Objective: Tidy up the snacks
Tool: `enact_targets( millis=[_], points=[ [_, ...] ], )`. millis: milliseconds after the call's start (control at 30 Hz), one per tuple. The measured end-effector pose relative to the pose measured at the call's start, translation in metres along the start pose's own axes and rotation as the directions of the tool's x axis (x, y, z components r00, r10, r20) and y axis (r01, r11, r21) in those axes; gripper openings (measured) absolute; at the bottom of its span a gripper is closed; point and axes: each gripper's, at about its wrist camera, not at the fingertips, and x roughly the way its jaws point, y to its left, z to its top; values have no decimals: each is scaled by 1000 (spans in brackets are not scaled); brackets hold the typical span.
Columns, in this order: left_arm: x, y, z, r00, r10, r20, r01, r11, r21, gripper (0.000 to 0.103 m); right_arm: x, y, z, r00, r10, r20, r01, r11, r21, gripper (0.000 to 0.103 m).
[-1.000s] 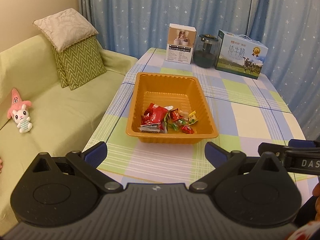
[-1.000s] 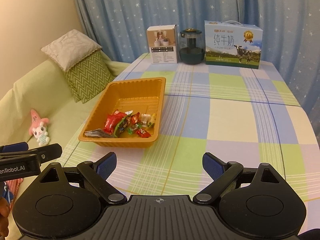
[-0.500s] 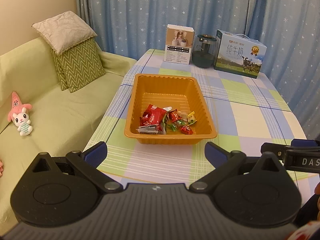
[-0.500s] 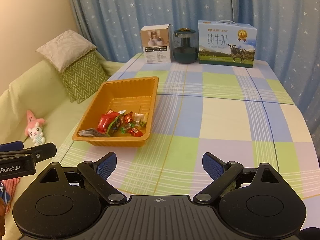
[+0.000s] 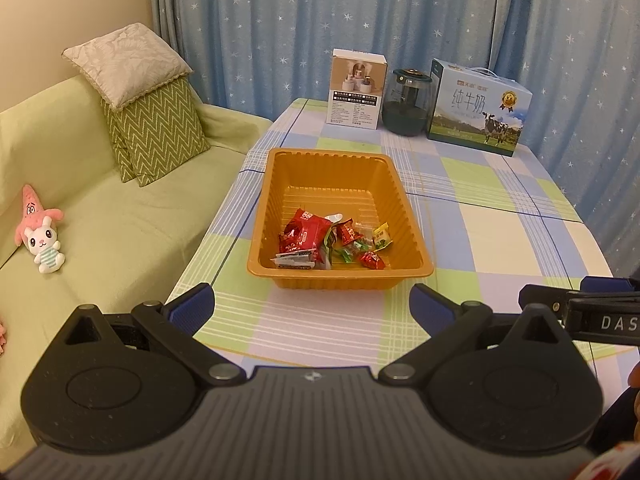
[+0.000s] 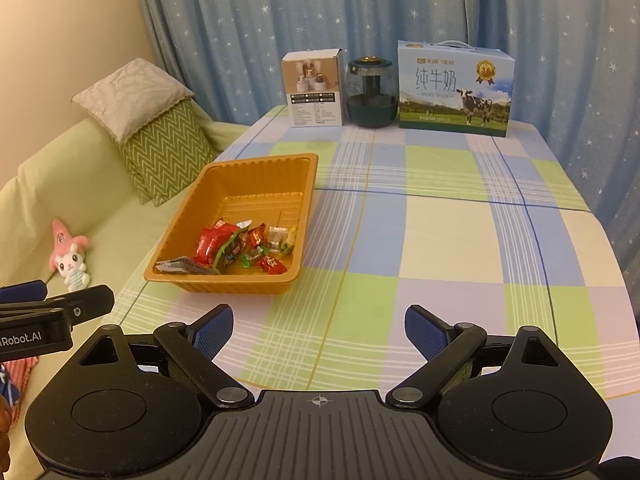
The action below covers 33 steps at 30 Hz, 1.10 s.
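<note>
An orange plastic tray (image 5: 280,184) (image 6: 192,204) sits on the checked tablecloth near the table's left edge. Several wrapped snacks (image 5: 332,242) (image 6: 236,246) lie heaped at its near end, a red packet the largest. My left gripper (image 5: 312,306) hovers just short of the tray's near rim, open, nothing between its blue pads. My right gripper (image 6: 319,328) is open too, over bare cloth to the right of the tray. Each gripper's side shows at the edge of the other's view.
At the table's far edge stand a white box (image 6: 316,88), a dark glass jar (image 6: 370,94) and a milk carton box (image 6: 454,88), against a blue starred curtain. A green sofa (image 5: 100,232) with cushions and a plush toy (image 5: 40,236) lies left of the table.
Both views have drifted only slightly; the tray and snacks lie as before, and both grippers stay open.
</note>
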Motion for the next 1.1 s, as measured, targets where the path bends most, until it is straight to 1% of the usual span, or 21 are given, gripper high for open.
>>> enact_targets(
  millis=[1100],
  points=[
    [0,-3,-2,1000,2,1,-2,1000,11,103,2,0,-2,1000,-2,0,2,1000,5,92]
  ],
)
